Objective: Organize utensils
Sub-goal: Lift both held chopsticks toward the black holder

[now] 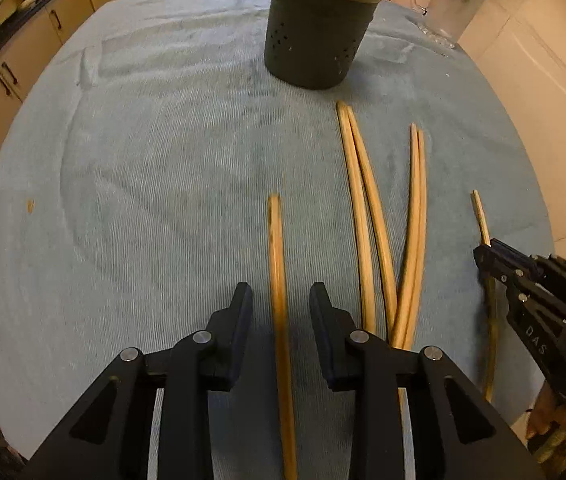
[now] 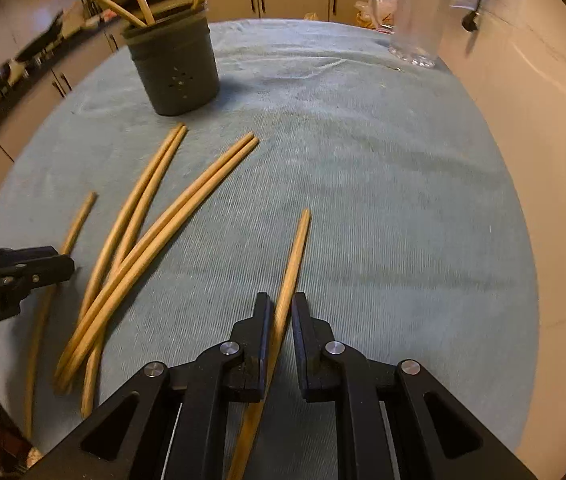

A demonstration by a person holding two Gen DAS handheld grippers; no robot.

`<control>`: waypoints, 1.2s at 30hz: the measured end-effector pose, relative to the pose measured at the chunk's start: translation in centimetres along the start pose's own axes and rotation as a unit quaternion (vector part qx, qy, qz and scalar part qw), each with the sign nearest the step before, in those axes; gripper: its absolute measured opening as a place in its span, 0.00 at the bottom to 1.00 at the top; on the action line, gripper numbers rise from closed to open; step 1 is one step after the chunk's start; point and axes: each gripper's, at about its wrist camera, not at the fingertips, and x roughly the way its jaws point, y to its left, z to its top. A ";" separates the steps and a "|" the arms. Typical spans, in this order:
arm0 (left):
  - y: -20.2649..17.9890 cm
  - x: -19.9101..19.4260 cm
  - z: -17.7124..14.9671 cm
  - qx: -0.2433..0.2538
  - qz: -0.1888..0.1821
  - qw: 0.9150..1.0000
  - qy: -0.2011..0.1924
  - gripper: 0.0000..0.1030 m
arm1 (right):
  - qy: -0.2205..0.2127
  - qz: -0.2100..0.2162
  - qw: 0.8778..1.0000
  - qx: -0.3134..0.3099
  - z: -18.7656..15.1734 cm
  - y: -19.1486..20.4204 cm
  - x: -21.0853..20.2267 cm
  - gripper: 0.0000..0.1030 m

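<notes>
Several wooden chopsticks lie on a blue-grey cloth [image 1: 143, 160]. A dark perforated holder [image 1: 315, 32] stands at the far side with chopsticks in it; it also shows in the right wrist view [image 2: 175, 68]. My left gripper [image 1: 281, 300] is open, its jaws on either side of a single chopstick [image 1: 277, 264] without touching it. My right gripper [image 2: 281, 310] is shut on another single chopstick [image 2: 297, 248], and it shows in the left wrist view [image 1: 487, 256] at the right edge. Two crossed pairs [image 2: 155, 216] lie between the two grippers.
A clear glass mug [image 2: 419, 20] stands at the far right of the table, also in the left wrist view [image 1: 447, 4]. Kitchen cabinets [image 2: 291, 0] run behind the table. A pale tiled floor [image 2: 543, 128] lies beyond the right edge.
</notes>
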 end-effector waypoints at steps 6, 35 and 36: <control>0.4 0.4 1.5 -0.012 -0.013 1.000 -0.022 0.28 | 0.024 0.003 1.000 0.009 3.0 0.1 1.3 0.10; 0.4 -17.4 -9.1 -0.007 -0.030 0.955 -0.293 0.06 | -0.245 0.085 0.963 0.068 -2.5 -2.1 -15.6 0.06; 0.3 -17.8 -9.7 -0.005 -0.024 0.954 -0.300 0.06 | -0.247 0.086 0.963 0.066 -2.7 -2.0 -15.9 0.06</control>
